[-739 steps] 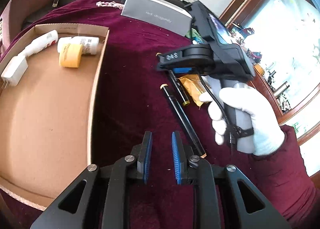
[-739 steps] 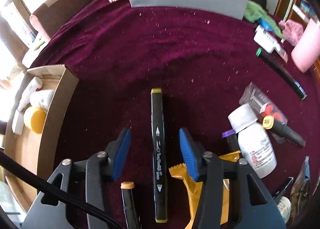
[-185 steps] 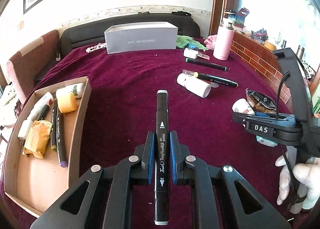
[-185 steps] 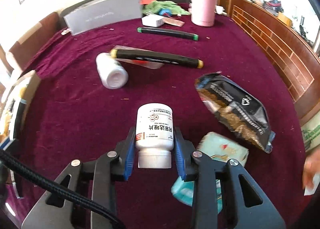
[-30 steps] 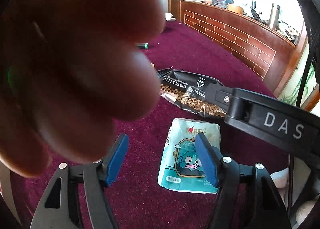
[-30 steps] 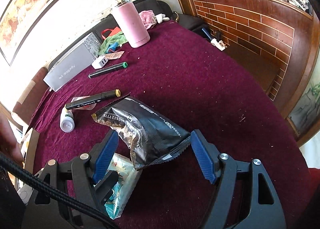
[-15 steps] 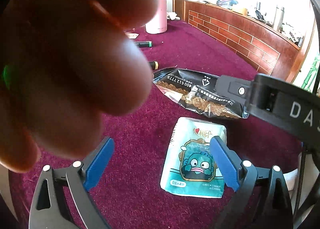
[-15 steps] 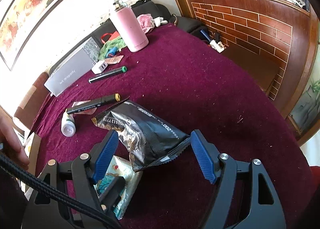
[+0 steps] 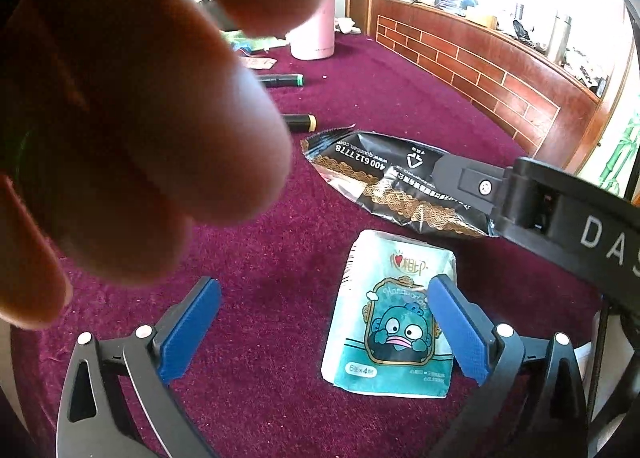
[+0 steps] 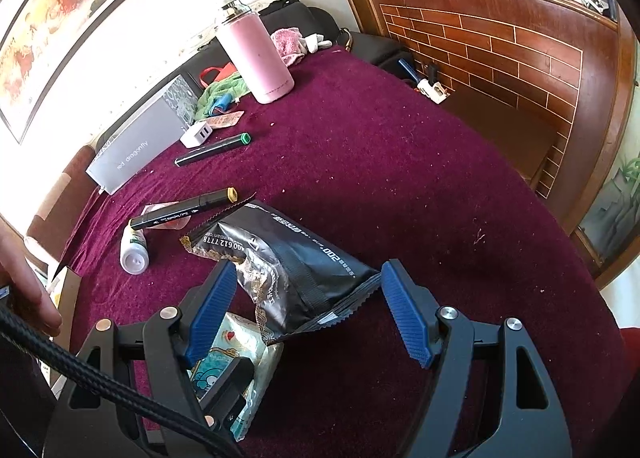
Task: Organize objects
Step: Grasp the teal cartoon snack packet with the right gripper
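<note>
My left gripper (image 9: 322, 332) hovers over the maroon cloth with its jaws opening wide. A teal-and-white tissue pack (image 9: 392, 318) lies flat just inside its right finger, with no pad pressing on it. My right gripper (image 10: 306, 312) is open and straddles the near end of a black snack bag (image 10: 296, 270) that rests on the cloth. The same black snack bag (image 9: 380, 178) lies beyond the tissue pack in the left wrist view, under the right gripper's finger. The tissue pack (image 10: 240, 346) shows below the right gripper's left finger.
A person's bare fingers (image 9: 140, 118) block the upper left of the left wrist view. Farther back lie a yellow-capped marker (image 10: 184, 208), a green-capped marker (image 10: 212, 148), a white bottle (image 10: 134, 250), a pink flask (image 10: 256, 54) and a grey box (image 10: 140, 146). A cardboard box edge (image 10: 66, 290) is at the left.
The left gripper's pads have spread much farther apart over the tissue pack. The fingers before its lens have shifted a little. The right gripper and the snack bag look the same.
</note>
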### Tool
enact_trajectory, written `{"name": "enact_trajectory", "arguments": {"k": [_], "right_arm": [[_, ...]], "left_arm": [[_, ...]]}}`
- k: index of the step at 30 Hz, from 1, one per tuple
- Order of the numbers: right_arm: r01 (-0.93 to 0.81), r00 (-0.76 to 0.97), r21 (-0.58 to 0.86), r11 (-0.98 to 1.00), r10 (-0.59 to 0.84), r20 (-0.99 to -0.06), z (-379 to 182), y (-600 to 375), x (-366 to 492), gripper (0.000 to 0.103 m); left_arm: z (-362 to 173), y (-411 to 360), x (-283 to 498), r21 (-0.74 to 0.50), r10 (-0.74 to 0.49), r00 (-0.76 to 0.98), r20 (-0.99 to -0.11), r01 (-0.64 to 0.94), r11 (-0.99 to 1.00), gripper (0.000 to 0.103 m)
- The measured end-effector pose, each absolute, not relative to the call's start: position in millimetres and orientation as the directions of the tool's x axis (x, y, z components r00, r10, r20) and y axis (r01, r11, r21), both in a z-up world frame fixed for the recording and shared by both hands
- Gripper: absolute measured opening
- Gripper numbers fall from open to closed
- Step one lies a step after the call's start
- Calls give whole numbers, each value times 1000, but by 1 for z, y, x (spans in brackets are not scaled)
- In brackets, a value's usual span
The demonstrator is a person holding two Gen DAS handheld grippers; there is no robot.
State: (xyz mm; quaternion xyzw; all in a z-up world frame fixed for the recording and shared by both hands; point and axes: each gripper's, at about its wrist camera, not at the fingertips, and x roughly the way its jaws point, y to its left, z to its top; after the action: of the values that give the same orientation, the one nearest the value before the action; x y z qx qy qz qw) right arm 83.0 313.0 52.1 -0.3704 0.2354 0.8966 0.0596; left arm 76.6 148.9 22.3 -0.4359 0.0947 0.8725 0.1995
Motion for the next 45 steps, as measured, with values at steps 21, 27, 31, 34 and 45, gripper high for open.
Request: {"name": "enact_trajectory", "arguments": {"k": [21, 27, 31, 34, 45], "right_arm": [[-344, -688, 344, -874, -15, -725, 44, 319, 77, 75], [-349, -691, 338, -874, -3, -723, 44, 319, 79, 75], [-340, -689, 352, -872, -24, -724, 44, 319, 79, 75], [-340, -666, 348, -874, -37, -745, 43, 314, 85, 75], [-217, -554, 225, -950, -70, -830, 44, 247, 85, 85]], "left_arm": [[49, 121, 110, -219, 473, -416, -777, -525, -822, 10], [43, 94, 68, -323, 534, -403, -743, -483, -814, 9], [40, 79, 65, -383, 559, -371, -742, -450, -807, 10], [39, 59, 63, -409, 561, -373, -739, -412, -814, 11], [37, 0, 35, -439, 507, -454, -733, -254, -862, 33]]}}
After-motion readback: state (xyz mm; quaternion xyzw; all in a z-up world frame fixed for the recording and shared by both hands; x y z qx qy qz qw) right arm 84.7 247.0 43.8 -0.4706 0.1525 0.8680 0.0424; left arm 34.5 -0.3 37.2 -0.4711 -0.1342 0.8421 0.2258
